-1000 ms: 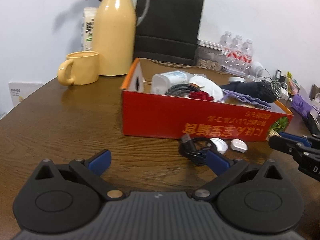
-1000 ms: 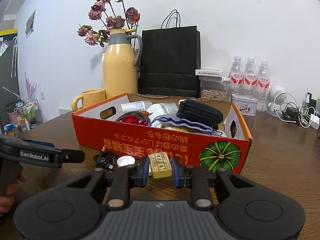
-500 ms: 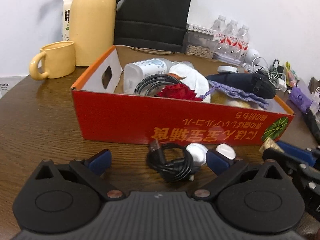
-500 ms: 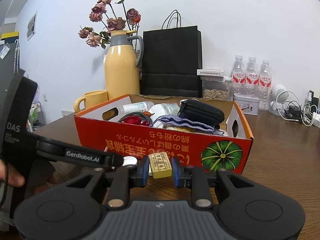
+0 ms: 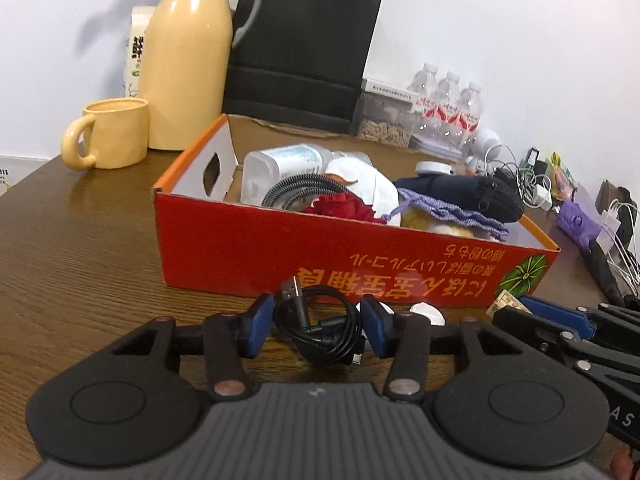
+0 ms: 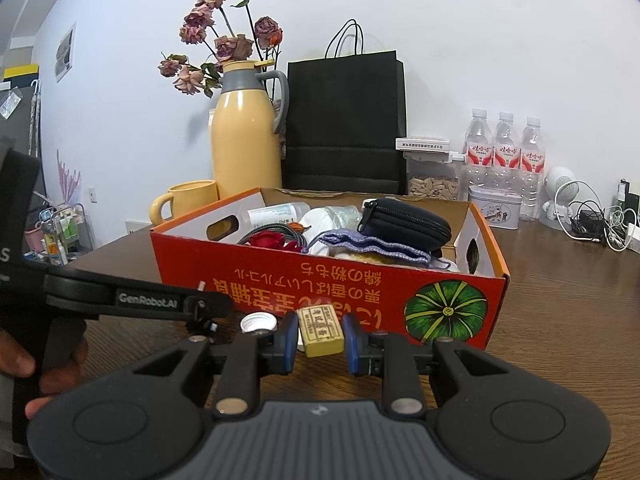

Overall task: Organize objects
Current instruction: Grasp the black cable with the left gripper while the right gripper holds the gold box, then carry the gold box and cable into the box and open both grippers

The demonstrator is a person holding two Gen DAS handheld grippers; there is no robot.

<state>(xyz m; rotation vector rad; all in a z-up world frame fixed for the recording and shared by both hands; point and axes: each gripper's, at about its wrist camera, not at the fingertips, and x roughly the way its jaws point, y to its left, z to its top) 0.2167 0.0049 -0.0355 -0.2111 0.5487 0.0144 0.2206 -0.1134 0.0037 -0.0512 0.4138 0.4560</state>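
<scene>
A coiled black USB cable (image 5: 320,332) lies on the wooden table in front of the red cardboard box (image 5: 248,252). My left gripper (image 5: 318,320) is closing around it, and its blue pads touch the coil on both sides. My right gripper (image 6: 319,336) is shut on a small yellow box (image 6: 322,330) just before the red cardboard box (image 6: 280,280). The box holds a bottle, a grey cable, a red rose, a purple pouch and a black case. Two white caps (image 5: 426,314) sit beside the cable. The left gripper's arm (image 6: 152,300) crosses the right wrist view, held by a hand.
Behind the box stand a yellow jug (image 5: 188,60), a yellow mug (image 5: 116,132), a black paper bag (image 5: 304,60) and water bottles (image 5: 448,108). Chargers and tangled cables (image 5: 532,184) crowd the table's right side. Bare tabletop (image 5: 72,248) lies left of the box.
My left gripper moved forward over the black cable, then its jaws came in from wide open to the coil's sides. The right gripper kept still with the yellow box.
</scene>
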